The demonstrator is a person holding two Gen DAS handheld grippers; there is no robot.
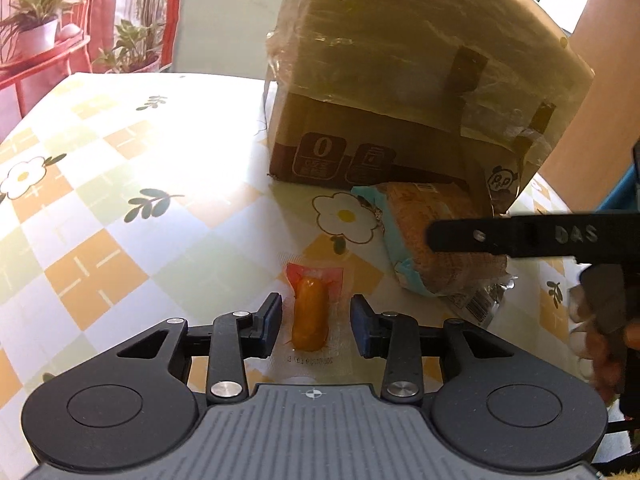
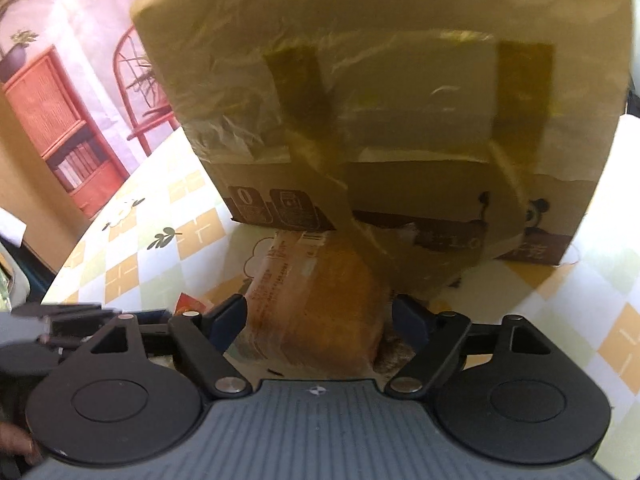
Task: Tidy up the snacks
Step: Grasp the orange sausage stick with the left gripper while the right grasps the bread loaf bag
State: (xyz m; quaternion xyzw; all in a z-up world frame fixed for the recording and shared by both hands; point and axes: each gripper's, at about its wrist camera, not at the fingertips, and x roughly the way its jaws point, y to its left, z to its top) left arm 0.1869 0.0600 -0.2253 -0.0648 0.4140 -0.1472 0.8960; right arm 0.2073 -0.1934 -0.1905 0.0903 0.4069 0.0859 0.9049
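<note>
A taped cardboard box [image 1: 400,92] stands on the worktop [image 1: 120,208], which wears a checked cloth with flowers and leaf sprigs; the box serves as landmark here. Just in front of the box, touching or nearly touching its lower edge, lies a wrapped cake [image 1: 432,240] in clear film with pale blue ends and a barcode on the nearer end. Nearer the camera than the cake and to its left, apart from the box, lies a small sealed sausage [image 1: 310,316], orange with a red patch at its far end, lengthwise toward the box. The left gripper [image 1: 316,322] has its jaws set on either side of the sausage pack with a gap showing on both sides of the orange part; the pads do not press on it, so the jaws are released, though narrow. In the right wrist view the right gripper [image 2: 320,318] has its jaws spread wide around the near end of the cake [image 2: 320,312], with the left pad close against the wrapper and the right pad standing off it; the cake rests on the worktop [image 2: 160,264] and is not grasped. The box [image 2: 380,100] fills the view behind it. From the left wrist view, the right gripper's black finger [image 1: 500,236] crosses over the cake from the right, with the person's hand [image 1: 604,332] below it at the frame's edge.
</note>
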